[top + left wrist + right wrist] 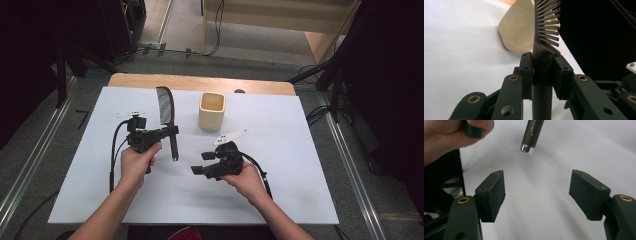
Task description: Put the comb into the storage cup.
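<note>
**Comb held up, cup not yet filled**

Two bare forearms reach in from the near edge of the surface (300, 200), which is covered in white. Each hand holds a black two-jaw gripper.

Left gripper (174, 131): jaws clamped tight on the handle of a dark comb (166, 107), just below the teeth. In the high view the comb runs from the jaws toward the far edge, its round handle end pointing back toward the person. It appears lifted off the surface, left of centre. The left gripper view shows the jaws pressing the handle (542, 75) from both sides.

Right gripper (198, 163): jaws spread wide with nothing between them. It sits right of centre, aimed left toward the comb's handle end (532, 135), which hangs just ahead of it, not touching.

A cream, square-sided cup (212, 111) stands open and apparently empty near the far edge, just right of the comb.

Judging by this layout, the comb has been picked up and is likely bound for the cup. Moving it over the rim and setting it inside is still to do.
</note>
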`<state>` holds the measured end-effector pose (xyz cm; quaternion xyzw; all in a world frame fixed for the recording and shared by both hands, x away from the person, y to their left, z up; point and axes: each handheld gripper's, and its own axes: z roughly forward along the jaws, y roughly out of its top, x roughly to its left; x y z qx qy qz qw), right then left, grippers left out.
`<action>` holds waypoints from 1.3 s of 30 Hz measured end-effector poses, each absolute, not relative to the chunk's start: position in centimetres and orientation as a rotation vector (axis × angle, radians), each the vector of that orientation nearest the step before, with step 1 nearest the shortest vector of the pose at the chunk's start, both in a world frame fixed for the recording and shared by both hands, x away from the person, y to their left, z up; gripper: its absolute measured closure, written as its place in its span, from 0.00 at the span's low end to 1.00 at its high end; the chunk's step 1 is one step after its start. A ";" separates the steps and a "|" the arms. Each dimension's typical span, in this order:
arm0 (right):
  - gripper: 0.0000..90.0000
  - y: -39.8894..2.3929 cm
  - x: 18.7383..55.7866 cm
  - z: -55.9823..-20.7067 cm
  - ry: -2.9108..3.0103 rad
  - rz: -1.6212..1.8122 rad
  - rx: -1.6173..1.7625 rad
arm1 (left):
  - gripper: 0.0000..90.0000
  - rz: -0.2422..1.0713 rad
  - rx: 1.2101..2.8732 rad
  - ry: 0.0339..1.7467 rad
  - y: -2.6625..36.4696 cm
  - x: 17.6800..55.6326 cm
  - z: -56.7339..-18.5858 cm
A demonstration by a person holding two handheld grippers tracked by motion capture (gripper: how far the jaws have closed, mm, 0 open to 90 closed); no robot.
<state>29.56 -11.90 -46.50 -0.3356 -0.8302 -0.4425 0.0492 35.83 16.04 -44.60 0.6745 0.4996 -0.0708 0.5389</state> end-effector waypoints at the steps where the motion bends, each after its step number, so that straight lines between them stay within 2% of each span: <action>1: 0.30 -12.2 29.1 -46.5 -2.552 -1.326 -1.019 | 0.82 -0.171 1.608 1.181 16.1 35.8 -44.6; 39: 0.27 -20.7 25.5 -47.2 -2.608 -1.319 -1.187 | 0.82 -0.173 1.592 1.159 16.2 36.1 -44.6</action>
